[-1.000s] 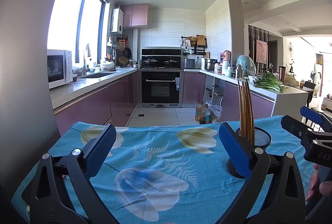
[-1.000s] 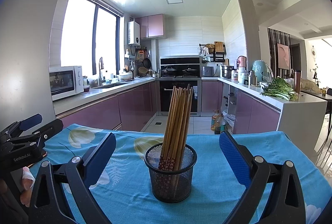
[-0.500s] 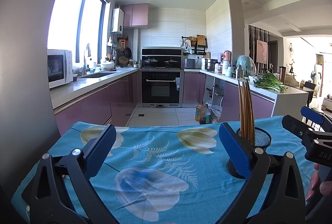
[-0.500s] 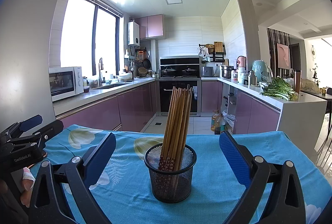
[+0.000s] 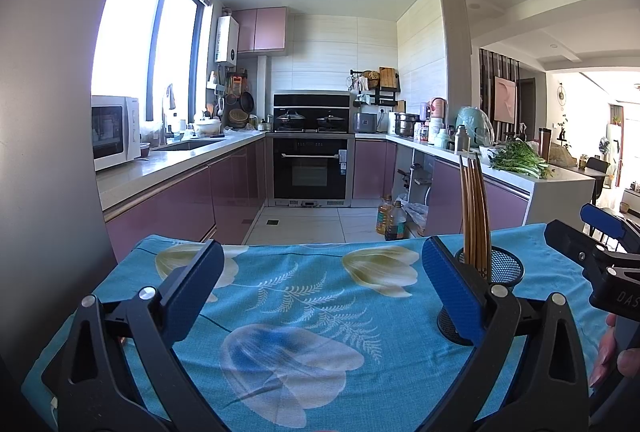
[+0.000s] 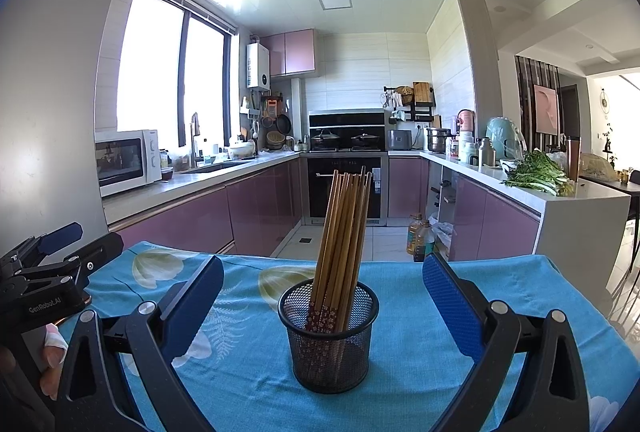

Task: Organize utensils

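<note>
Brown wooden chopsticks [image 6: 343, 232] stand leaning in a black wire-mesh cup [image 6: 329, 336] on the blue floral-clothed counter [image 6: 248, 360]. Right gripper [image 6: 323, 306] frames the cup, jaws wide apart, empty. Left gripper [image 5: 320, 282] beside it, jaws equally wide, holds nothing.

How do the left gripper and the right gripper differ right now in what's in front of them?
The right gripper faces the mesh holder of chopsticks between its fingers; the left gripper faces only bare tablecloth, the holder off to its right. Both are open and empty, with blue pads.
</note>
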Action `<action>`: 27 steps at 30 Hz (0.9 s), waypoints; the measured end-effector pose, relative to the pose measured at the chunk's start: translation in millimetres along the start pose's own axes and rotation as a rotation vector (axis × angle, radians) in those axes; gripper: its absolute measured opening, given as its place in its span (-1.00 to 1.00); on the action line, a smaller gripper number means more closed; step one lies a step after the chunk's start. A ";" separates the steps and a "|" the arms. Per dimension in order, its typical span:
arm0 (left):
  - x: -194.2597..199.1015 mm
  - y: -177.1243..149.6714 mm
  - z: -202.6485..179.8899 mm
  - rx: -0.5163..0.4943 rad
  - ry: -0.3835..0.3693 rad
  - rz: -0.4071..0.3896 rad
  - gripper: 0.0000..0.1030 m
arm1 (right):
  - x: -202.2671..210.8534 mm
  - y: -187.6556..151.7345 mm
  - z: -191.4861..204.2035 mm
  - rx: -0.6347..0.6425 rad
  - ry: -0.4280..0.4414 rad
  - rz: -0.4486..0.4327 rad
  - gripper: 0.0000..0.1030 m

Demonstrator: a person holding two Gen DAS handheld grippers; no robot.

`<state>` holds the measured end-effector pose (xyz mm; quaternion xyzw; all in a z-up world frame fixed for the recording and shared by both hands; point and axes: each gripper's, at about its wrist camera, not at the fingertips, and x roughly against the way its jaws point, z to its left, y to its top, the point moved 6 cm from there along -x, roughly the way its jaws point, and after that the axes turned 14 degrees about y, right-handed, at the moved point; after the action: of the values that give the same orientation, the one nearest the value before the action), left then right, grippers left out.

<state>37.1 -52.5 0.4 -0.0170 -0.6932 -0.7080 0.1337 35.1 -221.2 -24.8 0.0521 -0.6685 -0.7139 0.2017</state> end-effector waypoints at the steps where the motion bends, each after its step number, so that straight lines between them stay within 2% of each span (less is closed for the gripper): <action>1: 0.3 -0.3 0.0 0.001 0.000 -0.001 0.89 | 0.6 -0.1 0.1 0.001 -0.001 -0.001 0.87; 27: 0.5 0.6 -0.1 0.001 0.007 0.000 0.89 | -0.2 0.0 2.0 -0.005 -0.001 -0.001 0.87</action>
<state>36.8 -52.7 1.1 -0.0146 -0.6932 -0.7076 0.1360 34.6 -219.3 -24.6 0.0515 -0.6666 -0.7158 0.2015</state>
